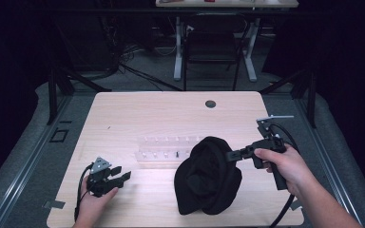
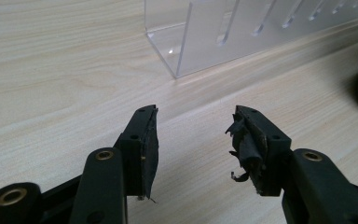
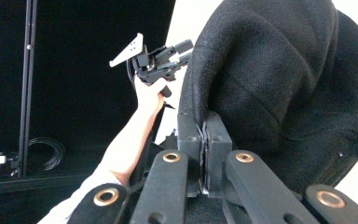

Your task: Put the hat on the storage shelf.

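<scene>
The black knitted hat sits slumped on the wooden surface, just in front of the clear acrylic rack and overlapping its right end. The right tool has its jaws pinched tight on the hat's upper right edge, a fold of dark fabric squeezed between them in the right gripper view. The left tool rests low near the surface, to the left of the hat and just in front of the rack's left end, its jaws spread apart with nothing between them.
</scene>
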A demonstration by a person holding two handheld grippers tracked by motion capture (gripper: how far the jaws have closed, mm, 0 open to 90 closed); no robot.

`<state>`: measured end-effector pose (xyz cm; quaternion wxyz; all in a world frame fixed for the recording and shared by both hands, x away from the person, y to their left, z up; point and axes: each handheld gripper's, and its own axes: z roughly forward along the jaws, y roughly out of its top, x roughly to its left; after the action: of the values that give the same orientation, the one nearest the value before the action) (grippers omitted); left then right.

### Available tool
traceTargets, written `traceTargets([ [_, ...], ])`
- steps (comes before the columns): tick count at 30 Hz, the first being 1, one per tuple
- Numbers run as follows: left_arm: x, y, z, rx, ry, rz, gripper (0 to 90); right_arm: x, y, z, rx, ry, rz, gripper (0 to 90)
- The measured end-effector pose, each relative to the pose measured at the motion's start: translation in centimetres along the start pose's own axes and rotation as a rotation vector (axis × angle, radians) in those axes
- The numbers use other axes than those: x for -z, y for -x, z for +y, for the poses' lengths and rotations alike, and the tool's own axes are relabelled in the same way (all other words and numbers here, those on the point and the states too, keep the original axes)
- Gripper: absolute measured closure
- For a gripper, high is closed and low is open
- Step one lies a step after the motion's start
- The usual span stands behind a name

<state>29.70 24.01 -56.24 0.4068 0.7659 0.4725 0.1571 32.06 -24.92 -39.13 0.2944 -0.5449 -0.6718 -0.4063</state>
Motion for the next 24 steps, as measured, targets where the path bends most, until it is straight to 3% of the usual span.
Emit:
traceTargets([
  [24,0.0,0.0,0.0,-0.006,-0.016,-0.002,50.4,2.0,-1.8,0.4,0.022,0.069,0.017,88.3],
])
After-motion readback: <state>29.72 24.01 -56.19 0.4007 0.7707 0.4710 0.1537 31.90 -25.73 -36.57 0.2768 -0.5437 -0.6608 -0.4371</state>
